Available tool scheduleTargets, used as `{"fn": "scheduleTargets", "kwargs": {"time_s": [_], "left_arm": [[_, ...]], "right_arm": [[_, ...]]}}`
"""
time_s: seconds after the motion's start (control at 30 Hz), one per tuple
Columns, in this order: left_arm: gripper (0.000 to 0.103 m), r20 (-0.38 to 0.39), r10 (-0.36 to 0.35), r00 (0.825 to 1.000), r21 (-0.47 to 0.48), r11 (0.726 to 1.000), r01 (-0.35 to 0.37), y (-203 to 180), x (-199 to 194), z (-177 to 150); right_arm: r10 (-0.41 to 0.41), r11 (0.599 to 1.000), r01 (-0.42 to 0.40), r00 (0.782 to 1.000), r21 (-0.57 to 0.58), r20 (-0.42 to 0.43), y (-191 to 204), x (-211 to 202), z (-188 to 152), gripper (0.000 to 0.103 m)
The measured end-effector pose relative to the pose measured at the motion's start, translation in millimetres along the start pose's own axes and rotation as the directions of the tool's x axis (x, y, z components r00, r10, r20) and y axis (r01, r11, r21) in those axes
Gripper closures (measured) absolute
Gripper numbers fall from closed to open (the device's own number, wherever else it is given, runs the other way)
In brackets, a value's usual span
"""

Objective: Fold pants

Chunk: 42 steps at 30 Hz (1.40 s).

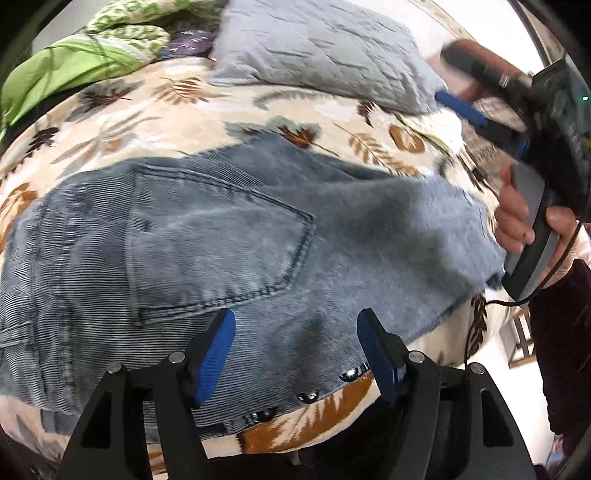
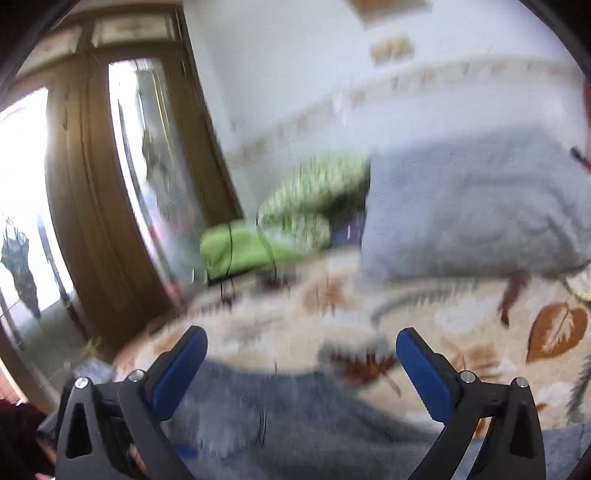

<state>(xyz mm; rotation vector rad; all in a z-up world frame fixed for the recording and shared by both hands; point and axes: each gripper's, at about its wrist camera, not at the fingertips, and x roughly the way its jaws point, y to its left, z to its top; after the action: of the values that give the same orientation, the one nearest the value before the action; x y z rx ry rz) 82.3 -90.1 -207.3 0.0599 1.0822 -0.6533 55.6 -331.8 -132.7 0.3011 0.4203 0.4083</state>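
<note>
Pants (image 1: 207, 236) lie on the bedspread (image 1: 207, 107).

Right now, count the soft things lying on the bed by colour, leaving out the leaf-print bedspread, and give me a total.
Blue: 1, the corduroy pants
Grey: 1, the pillow
Green: 2, the plain green bundle and the green-and-white patterned bundle
Total: 4
A dark purple item peeks out between the pillow and the green bundles; too hidden to count.
</note>
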Motion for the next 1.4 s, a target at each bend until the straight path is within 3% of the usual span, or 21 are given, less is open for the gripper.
{"fn": "scheduleTargets", "kwargs": {"time_s": [0.13,0.23,0.3,0.4,0.5,0.63,0.8,0.9,0.93,1.0,1.03,1.17,1.27,1.4], "left_arm": [[0.034,0.020,0.015,1.000,-0.018,1.000,-0.015,1.6,-3.5,-1.2],[0.034,0.024,0.021,0.999,-0.013,1.000,-0.021,1.7,-0.8,-0.4],[0.034,0.018,0.023,1.000,-0.006,1.000,-0.023,0.5,3.7,1.8],[0.034,0.012,0.022,1.000,0.006,1.000,-0.022,0.3,8.8,2.4],[0.035,0.009,0.029,1.000,0.025,0.999,-0.029,-1.1,11.7,0.9],[0.046,-0.003,0.002,1.000,0.035,0.999,-0.002,-2.0,15.6,1.4],[0.048,-0.009,-0.007,1.000,0.043,0.999,0.007,-1.7,20.6,2.0],[0.051,-0.007,-0.013,1.000,0.042,0.999,0.013,-0.1,20.6,2.1],[0.052,-0.007,-0.015,1.000,0.041,0.999,0.015,0.7,20.2,1.7],[0.054,-0.006,-0.017,1.000,0.037,0.999,0.018,2.2,19.6,1.4],[0.055,-0.006,-0.019,1.000,0.035,0.999,0.019,2.9,19.2,1.6],[0.057,-0.007,-0.022,1.000,0.017,1.000,0.022,4.6,18.5,3.5],[0.057,0.004,-0.017,1.000,0.020,1.000,0.017,2.1,14.8,5.2],[0.057,0.004,-0.013,1.000,0.036,0.999,0.012,-1.8,13.6,4.4]], "right_arm": [[-0.010,0.999,0.002,0.980,-0.039,-0.200,-11.3,35.0,3.8,0.002],[0.008,0.999,-0.025,0.944,-0.046,-0.330,-20.0,68.4,2.6,0.023],[0.021,0.997,-0.051,0.910,-0.062,-0.414,-21.5,88.9,-1.7,0.049],[0.024,0.992,-0.086,0.856,-0.097,-0.516,-20.7,120.3,-15.2,0.065],[0.022,0.986,-0.112,0.815,-0.120,-0.579,-22.0,137.2,-29.0,0.068],[-0.004,0.980,-0.120,0.785,-0.157,-0.620,-24.2,152.3,-35.1,0.068],[0.060,0.966,-0.213,0.738,-0.147,-0.672,-21.6,165.2,-39.6,0.068],[0.023,0.953,-0.227,0.715,-0.201,-0.699,-11.4,171.6,-46.8,0.069],[0.007,0.949,-0.226,0.711,-0.219,-0.704,-9.1,173.8,-49.4,0.072],[-0.020,0.941,-0.221,0.717,-0.255,-0.697,-6.4,173.8,-49.2,0.095],[-0.020,0.941,-0.220,0.722,-0.257,-0.691,-6.1,172.3,-47.9,0.098],[-0.097,0.922,-0.174,0.762,-0.346,-0.641,4.7,166.3,-42.5,0.100],[-0.183,0.903,-0.095,0.797,-0.419,-0.576,13.6,168.2,-34.5,0.100],[-0.233,0.909,-0.020,0.804,-0.417,-0.547,8.3,180.4,-27.9,0.100]]}}
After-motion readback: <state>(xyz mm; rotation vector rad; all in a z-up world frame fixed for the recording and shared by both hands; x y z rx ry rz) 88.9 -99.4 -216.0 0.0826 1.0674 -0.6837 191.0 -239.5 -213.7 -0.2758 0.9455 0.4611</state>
